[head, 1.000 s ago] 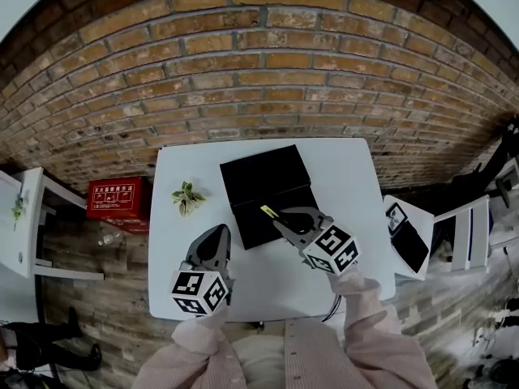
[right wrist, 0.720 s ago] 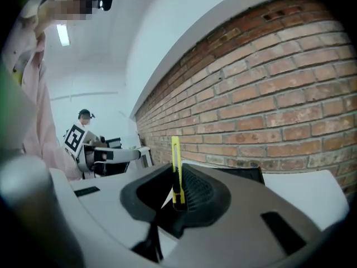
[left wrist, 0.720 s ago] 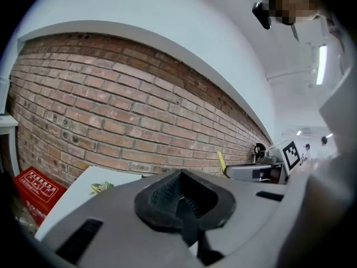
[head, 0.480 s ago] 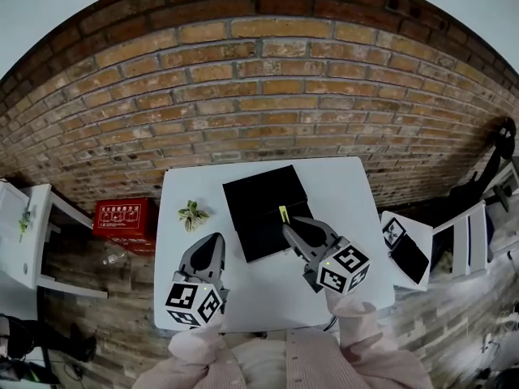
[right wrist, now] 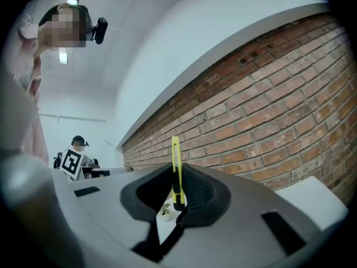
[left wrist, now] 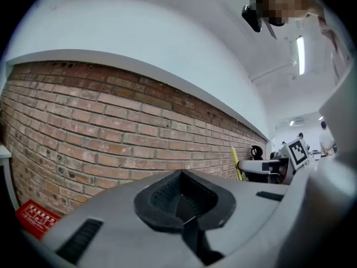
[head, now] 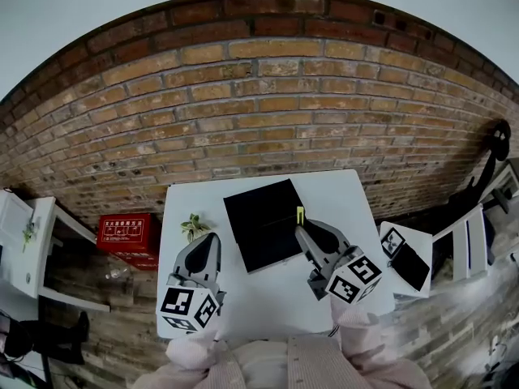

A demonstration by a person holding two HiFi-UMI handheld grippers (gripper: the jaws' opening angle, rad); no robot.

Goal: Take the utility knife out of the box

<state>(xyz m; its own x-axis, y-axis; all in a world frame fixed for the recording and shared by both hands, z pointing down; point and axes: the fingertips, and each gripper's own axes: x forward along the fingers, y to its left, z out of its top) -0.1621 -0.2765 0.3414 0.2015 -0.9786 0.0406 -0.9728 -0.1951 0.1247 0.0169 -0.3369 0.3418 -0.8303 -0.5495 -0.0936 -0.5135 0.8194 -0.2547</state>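
1. The utility knife (right wrist: 176,172) is a thin yellow one. It sits pinched between the fingers of the right gripper (right wrist: 177,199) and stands up out of them edge-on, against the brick wall behind.
2. From the head view, the utility knife (head: 300,215) shows as a short yellow sliver at the tip of the right gripper (head: 302,228). It lies over the right edge of the black box (head: 259,224) (whether the knife is high above it or only just clear, this view does not tell).
3. The right gripper's fingers are closed on the knife's lower end, and a narrow gap shows between them below it.
4. The black box lies flat on the white table (head: 345,194), near its far edge and a little askew.
5. The left gripper (head: 211,239) is held over the table's left part, just left of the box and apart from it.
6. In the left gripper view, the left gripper (left wrist: 182,201) has its fingers pressed together with nothing between them.
7. A small green plant (head: 193,226) lies on the table just beyond the left gripper's tip.
8. A brick wall (head: 259,112) runs behind the table.
9. A red box (head: 127,233) stands on the floor at the table's left.
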